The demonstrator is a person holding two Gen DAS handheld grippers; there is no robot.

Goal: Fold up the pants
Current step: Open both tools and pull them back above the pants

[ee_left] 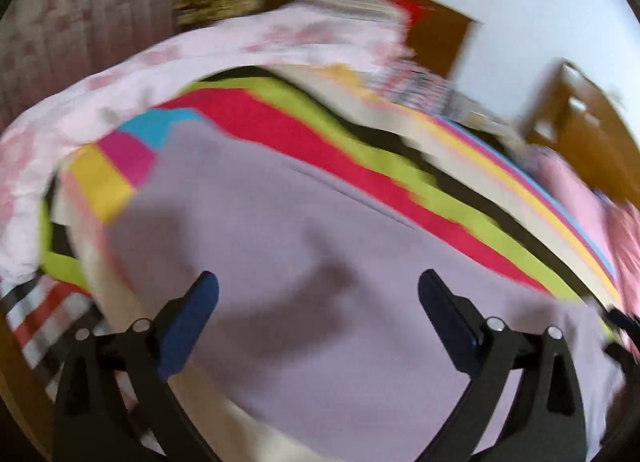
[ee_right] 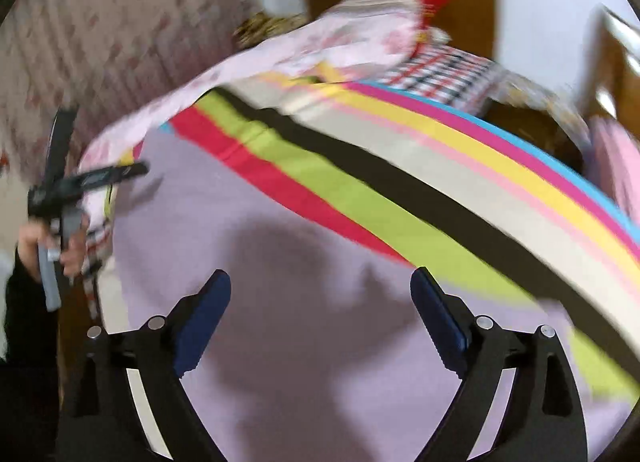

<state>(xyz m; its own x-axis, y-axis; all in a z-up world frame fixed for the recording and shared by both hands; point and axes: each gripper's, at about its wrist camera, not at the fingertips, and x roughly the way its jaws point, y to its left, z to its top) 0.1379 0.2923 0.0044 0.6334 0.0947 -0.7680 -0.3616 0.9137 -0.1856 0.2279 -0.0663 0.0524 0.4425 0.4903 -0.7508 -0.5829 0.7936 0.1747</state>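
Two grippers, both held above the bed, frame this moment; I read the scene from left to right. At far left in the right-wrist view, a hand (ee_right: 60, 246) in a dark sleeve grips the handle of the left gripper (ee_right: 96, 149), whose fingers stand spread wide with nothing between them. Beside it lies a pink floral cloth (ee_left: 200, 57), bunched along the bed's far edge, probably pushed aside to clear a working area. In the centre the lilac pants (ee_left: 300, 221) are spread flat on the striped bedsheet (ee_right: 400, 189), which I judge is how they need to lie for folding; blur hides their seams and hems, so I cannot tell which end is the waistband, nor how many folds are done. A checked cloth (ee_right: 440, 73) sits further back, well apart from the work. From its own camera the left gripper (ee_left: 318, 294) hovers over the lilac cloth, jaws wide and empty, the pads clear of the fabric. The right gripper (ee_right: 320, 290) likewise hangs above the pants with jaws apart, gripping nothing; only its shadow falls on the cloth. I judge both hands free to take a fresh hold.
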